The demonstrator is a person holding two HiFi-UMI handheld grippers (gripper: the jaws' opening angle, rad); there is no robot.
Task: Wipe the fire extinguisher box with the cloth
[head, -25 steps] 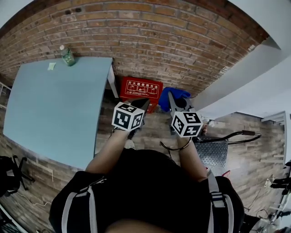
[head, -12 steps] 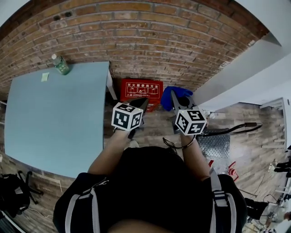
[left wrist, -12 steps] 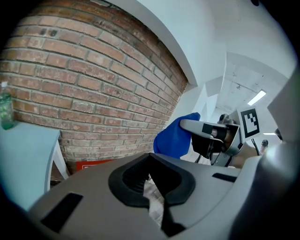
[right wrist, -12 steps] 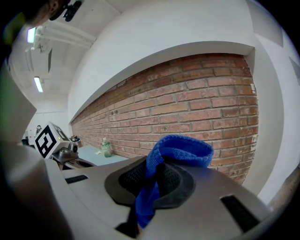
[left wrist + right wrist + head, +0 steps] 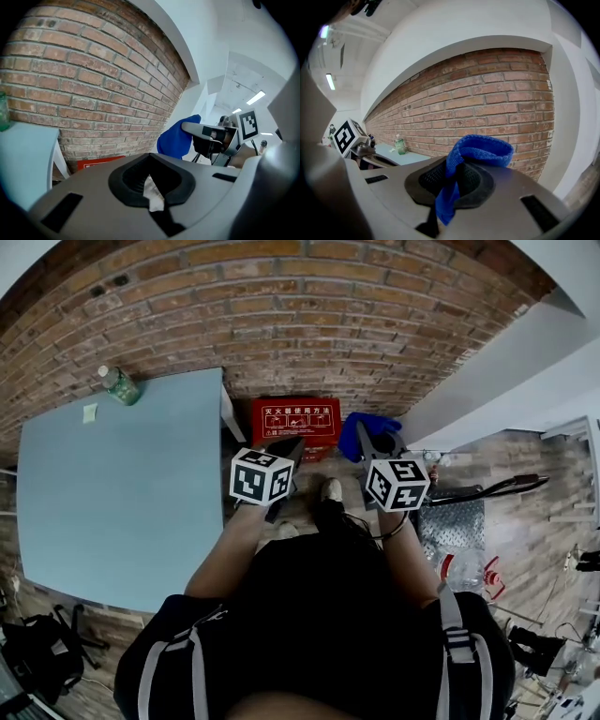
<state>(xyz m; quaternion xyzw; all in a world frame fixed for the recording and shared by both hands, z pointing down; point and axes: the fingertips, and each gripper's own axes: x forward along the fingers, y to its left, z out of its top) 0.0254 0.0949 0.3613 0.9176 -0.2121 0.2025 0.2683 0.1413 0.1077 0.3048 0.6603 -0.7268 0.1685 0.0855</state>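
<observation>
Nothing looks wiped yet: right gripper clamps blue cloth, left gripper pinches white scrap, near red fire extinguisher box.

The red fire extinguisher box, just ahead of the left hand-held gripper, had white Chinese words, too small to read.

A red-brown brick wall runs along the far side and meets a plain white wall on the right. Against the brick stands a pale blue rectangular table. A green plastic bottle sits at its far left corner, with a small pale note just beside it. The grey-brown wood-plank floor carries a patterned metal plate to the right. Overhead, a white strip light glows.
</observation>
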